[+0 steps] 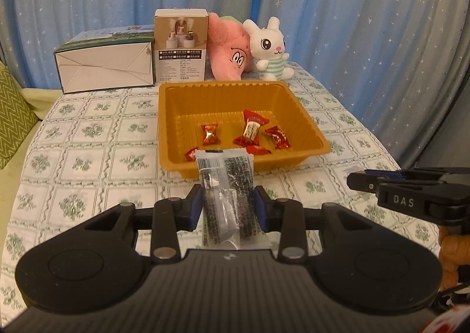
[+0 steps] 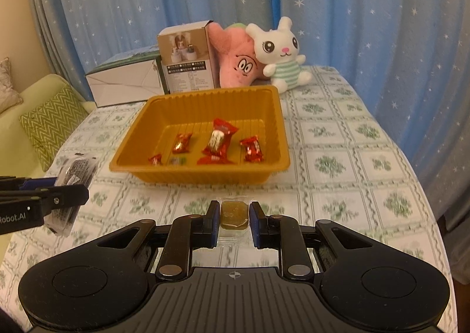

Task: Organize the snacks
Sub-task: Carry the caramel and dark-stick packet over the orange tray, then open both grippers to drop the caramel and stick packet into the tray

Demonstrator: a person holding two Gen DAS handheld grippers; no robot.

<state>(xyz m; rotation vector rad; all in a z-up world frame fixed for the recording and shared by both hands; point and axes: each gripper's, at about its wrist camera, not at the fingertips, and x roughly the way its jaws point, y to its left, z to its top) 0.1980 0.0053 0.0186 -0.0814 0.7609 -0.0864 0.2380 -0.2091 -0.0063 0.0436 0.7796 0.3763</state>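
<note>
Left wrist view: our left tool (image 1: 229, 203) is clamped on a clear packet of dark snack (image 1: 224, 183), held upright just short of the orange tray (image 1: 235, 89). Our right tool (image 2: 234, 222) is pinched tight on a small clear-wrapped amber sweet (image 2: 234, 214), also over the worktop (image 2: 337, 186) on the near side of the tray.

Progress, as we read it: roughly mid-task. Several red-wrapped candies (image 2: 218, 142) already lie on the tray floor, along with one small greenish piece (image 2: 177, 160) we can't identify. Two more items are in hand, neither over the rim yet. We see no loose snacks left on the patterned cloth in either view, so these two look like the last ones, though the near edge of the worktop is hidden behind the tools.

Left to do: carry both over the near wall of the tray and let go inside. The boxes (image 1: 105, 65) and plush toys (image 1: 268, 49) at the back sit apart from the tray.
</note>
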